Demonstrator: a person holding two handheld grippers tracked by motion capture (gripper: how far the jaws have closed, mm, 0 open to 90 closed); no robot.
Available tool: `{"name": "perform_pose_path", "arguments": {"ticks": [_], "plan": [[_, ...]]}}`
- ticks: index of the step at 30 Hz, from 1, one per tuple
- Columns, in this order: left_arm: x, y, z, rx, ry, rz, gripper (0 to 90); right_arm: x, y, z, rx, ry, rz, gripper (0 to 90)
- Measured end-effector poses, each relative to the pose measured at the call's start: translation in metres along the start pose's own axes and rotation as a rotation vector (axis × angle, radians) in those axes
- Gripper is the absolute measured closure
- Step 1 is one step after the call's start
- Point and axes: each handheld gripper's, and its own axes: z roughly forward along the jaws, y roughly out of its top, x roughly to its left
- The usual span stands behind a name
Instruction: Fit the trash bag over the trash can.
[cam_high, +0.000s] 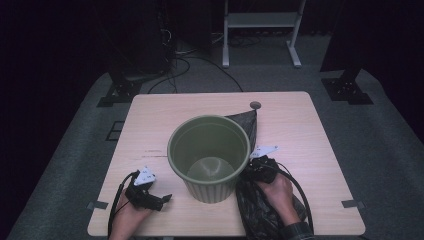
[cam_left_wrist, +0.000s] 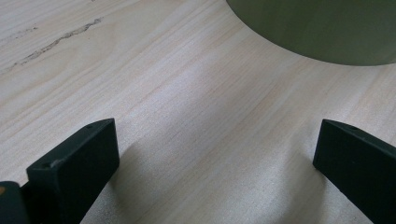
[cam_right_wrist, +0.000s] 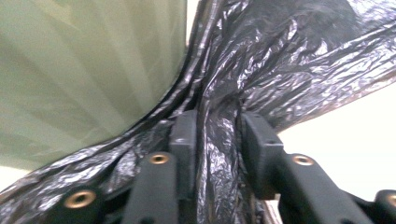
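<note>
A ribbed green bin (cam_high: 208, 157) stands upright and empty in the middle of the wooden table (cam_high: 300, 130). A crumpled black plastic bag (cam_high: 260, 212) lies against its right side, with a corner (cam_high: 248, 123) sticking out behind the bin. My right gripper (cam_high: 259, 167) is at the bin's right flank. Its jaws pinch a bunched fold of the bag (cam_right_wrist: 289, 56) between them, right beside the bin's wall (cam_right_wrist: 84, 70); the gripper (cam_right_wrist: 218, 126) is shut on that fold. My left gripper (cam_high: 161, 200) rests low at the front left, open, with bare tabletop between its fingers (cam_left_wrist: 217, 158) and the bin's base (cam_left_wrist: 317, 28) ahead.
A round cable hole (cam_high: 255, 105) sits near the table's far edge. A dark scratch (cam_high: 152, 154) marks the wood left of the bin. Behind the table are a white stand (cam_high: 260, 30), dark equipment feet and cables on grey carpet.
</note>
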Motion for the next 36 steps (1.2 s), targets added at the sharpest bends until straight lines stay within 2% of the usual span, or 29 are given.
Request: {"name": "perform_pose_path", "arguments": {"ticks": [1,4,6,8,10,11,12,13,14,18,20,28,31,34,35,36], "plan": [[0.0,0.0,0.0,0.0,0.0,0.0,0.0,0.0,0.0,0.0,0.001,0.008,-0.001,76.5],[0.0,0.0,0.0,0.0,0.0,0.0,0.0,0.0,0.0,-0.001,0.005,0.047,0.001,85.7],[0.0,0.0,0.0,0.0,0.0,0.0,0.0,-0.002,-0.001,-0.001,0.005,0.086,0.02,87.5],[0.0,0.0,0.0,0.0,0.0,0.0,0.0,-0.004,-0.002,-0.001,0.006,0.103,0.023,87.9],[0.0,0.0,0.0,0.0,0.0,0.0,0.0,-0.006,-0.003,-0.002,0.007,0.149,0.038,88.4],[0.0,0.0,0.0,0.0,0.0,0.0,0.0,-0.006,-0.003,-0.002,0.007,0.149,0.038,88.4],[0.0,0.0,0.0,0.0,0.0,0.0,0.0,-0.008,-0.004,-0.003,0.01,0.181,0.057,88.4],[0.0,0.0,0.0,0.0,0.0,0.0,0.0,-0.008,-0.004,-0.003,0.01,0.181,0.057,88.4],[0.0,0.0,0.0,0.0,0.0,0.0,0.0,-0.009,-0.005,-0.007,-0.003,0.212,0.068,88.4],[0.0,0.0,0.0,0.0,0.0,0.0,0.0,-0.011,-0.004,-0.017,-0.028,0.247,0.072,88.4],[0.0,0.0,0.0,0.0,0.0,0.0,0.0,-0.011,-0.003,-0.021,-0.036,0.253,0.07,88.4],[0.0,0.0,0.0,0.0,0.002,-0.002,0.0,-0.014,0.002,-0.053,-0.12,0.316,0.06,88.5],[0.0,0.0,0.0,0.001,0.002,-0.002,0.0,-0.015,0.004,-0.059,-0.126,0.331,0.058,88.5],[0.0,0.0,0.0,0.0,0.003,-0.003,0.0,-0.015,0.011,-0.075,-0.16,0.343,0.04,88.6],[0.0,0.0,0.0,0.0,0.003,-0.003,0.0,-0.015,0.011,-0.075,-0.16,0.343,0.04,88.6],[0.0,0.0,0.0,0.0,0.003,-0.004,0.0,-0.015,0.015,-0.083,-0.168,0.358,0.036,88.6]]}}
